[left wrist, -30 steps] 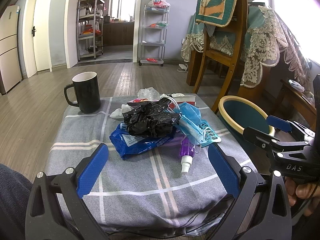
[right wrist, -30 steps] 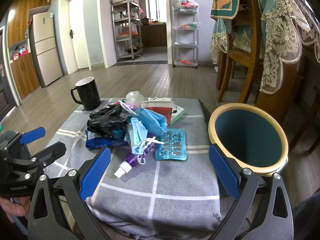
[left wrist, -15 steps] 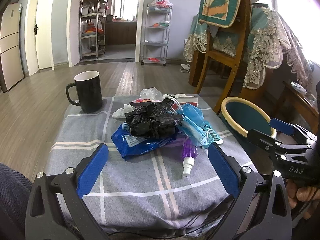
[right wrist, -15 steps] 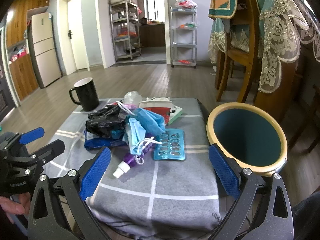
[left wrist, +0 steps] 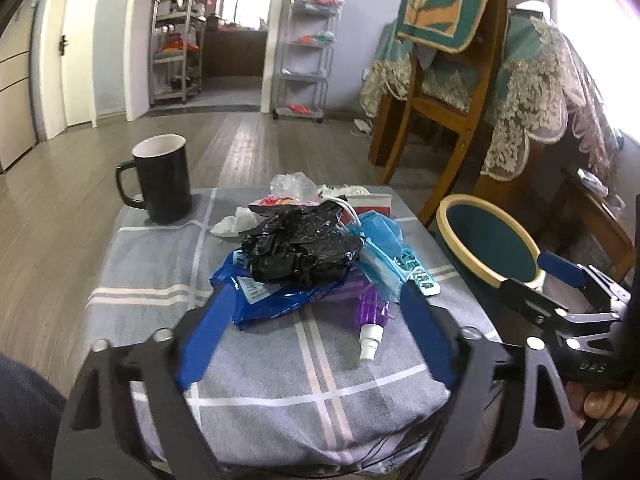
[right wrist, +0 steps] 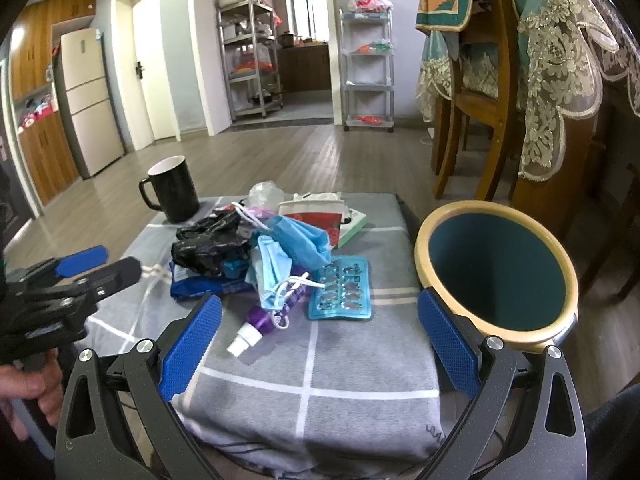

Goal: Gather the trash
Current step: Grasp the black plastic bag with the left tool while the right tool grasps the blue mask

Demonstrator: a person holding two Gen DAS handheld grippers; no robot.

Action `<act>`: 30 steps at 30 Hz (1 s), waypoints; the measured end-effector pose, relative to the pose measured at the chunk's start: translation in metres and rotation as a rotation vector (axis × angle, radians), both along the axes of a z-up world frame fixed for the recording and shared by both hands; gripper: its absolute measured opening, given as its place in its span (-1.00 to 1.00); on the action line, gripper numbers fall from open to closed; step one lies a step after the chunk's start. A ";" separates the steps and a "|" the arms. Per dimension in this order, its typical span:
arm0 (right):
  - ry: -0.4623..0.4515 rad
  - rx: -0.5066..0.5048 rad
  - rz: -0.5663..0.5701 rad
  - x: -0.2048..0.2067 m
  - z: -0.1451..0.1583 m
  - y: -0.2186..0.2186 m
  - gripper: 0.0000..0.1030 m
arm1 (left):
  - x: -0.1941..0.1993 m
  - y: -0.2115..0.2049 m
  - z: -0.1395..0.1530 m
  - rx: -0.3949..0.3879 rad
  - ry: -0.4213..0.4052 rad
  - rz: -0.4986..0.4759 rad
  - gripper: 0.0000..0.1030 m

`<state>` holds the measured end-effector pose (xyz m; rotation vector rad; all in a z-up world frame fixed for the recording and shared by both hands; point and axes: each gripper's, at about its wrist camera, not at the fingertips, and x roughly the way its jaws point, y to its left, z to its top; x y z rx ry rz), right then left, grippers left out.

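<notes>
left tool (left wrist: 316, 320) | jaws narrowed; nothing gripped | edged nearer trash pile (left wrist: 304, 248)

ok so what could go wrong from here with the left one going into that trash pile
The left gripper, fingers just closing with nothing pinched yet, faces a tangled heap: lifting the black bag may drag the blue wrapper or the mask by its loops. The purple spray bottle lies loose and could roll off. The bin stands beside the table, so dropped pieces could miss it.

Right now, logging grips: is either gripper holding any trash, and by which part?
Nothing is held. The left gripper has just been closing, nothing between its jaws yet; the right gripper is open and empty.
</notes>
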<state>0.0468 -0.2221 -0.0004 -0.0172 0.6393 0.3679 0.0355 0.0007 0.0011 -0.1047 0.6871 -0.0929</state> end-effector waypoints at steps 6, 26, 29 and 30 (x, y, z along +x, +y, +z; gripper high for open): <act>0.022 0.011 0.019 0.009 -0.002 0.001 0.86 | 0.027 -0.006 -0.010 0.077 0.045 -0.069 0.27; 0.129 -0.022 0.148 0.052 -0.026 0.042 0.34 | 0.078 -0.024 -0.039 0.297 0.105 -0.241 0.16; 0.141 -0.046 0.164 0.058 -0.034 0.049 0.23 | 0.078 -0.025 -0.040 0.312 0.100 -0.243 0.02; 0.145 -0.053 0.167 0.060 -0.036 0.050 0.19 | 0.078 -0.026 -0.040 0.317 0.097 -0.243 0.00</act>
